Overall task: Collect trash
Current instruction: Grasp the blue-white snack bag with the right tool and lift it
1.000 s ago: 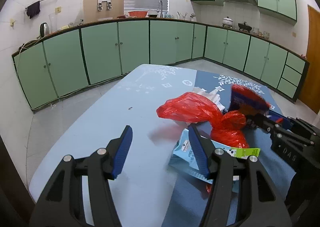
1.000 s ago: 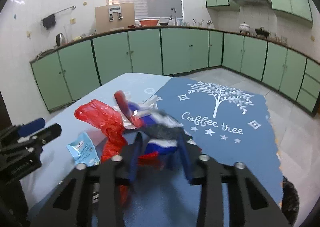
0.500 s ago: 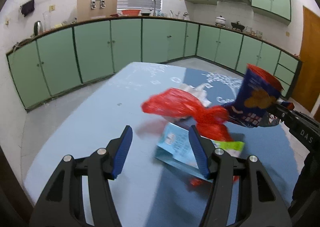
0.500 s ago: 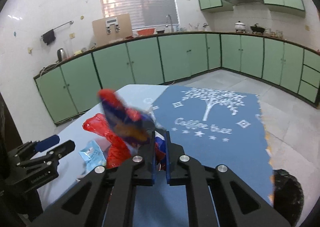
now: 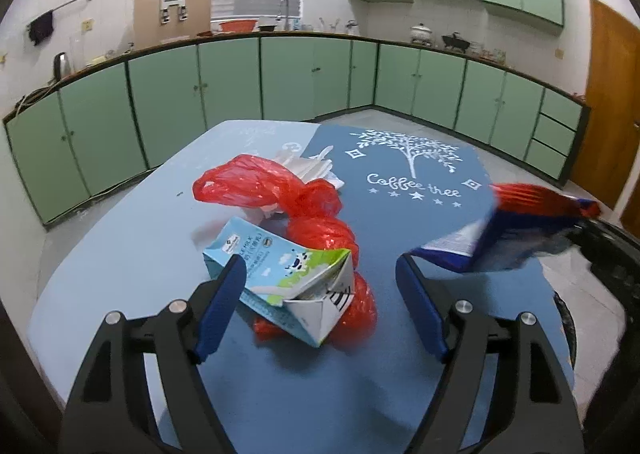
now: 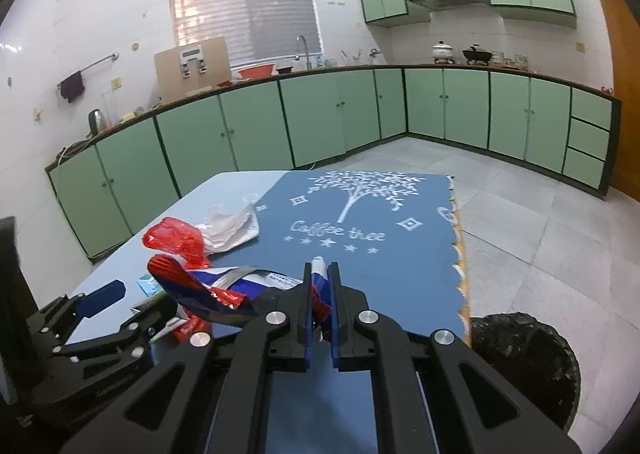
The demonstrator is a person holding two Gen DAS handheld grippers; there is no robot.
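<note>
Lifting clear of the bench (image 5: 120,254) now, our right gripper (image 6: 320,274) has its fingers pinched on the snack wrapper (image 5: 520,230), which a second ago lay on the pile. Our left gripper (image 5: 320,278) is opening wider around the milk carton (image 5: 288,278), not squeezing. Green cabinets (image 6: 320,118) ring the kitchen.

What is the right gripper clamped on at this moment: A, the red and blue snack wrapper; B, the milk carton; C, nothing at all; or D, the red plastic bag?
A: the right gripper has its jaws pinched shut on the red and blue snack wrapper, lifted off the table, while the red plastic bag and milk carton lie by the left gripper.
</note>
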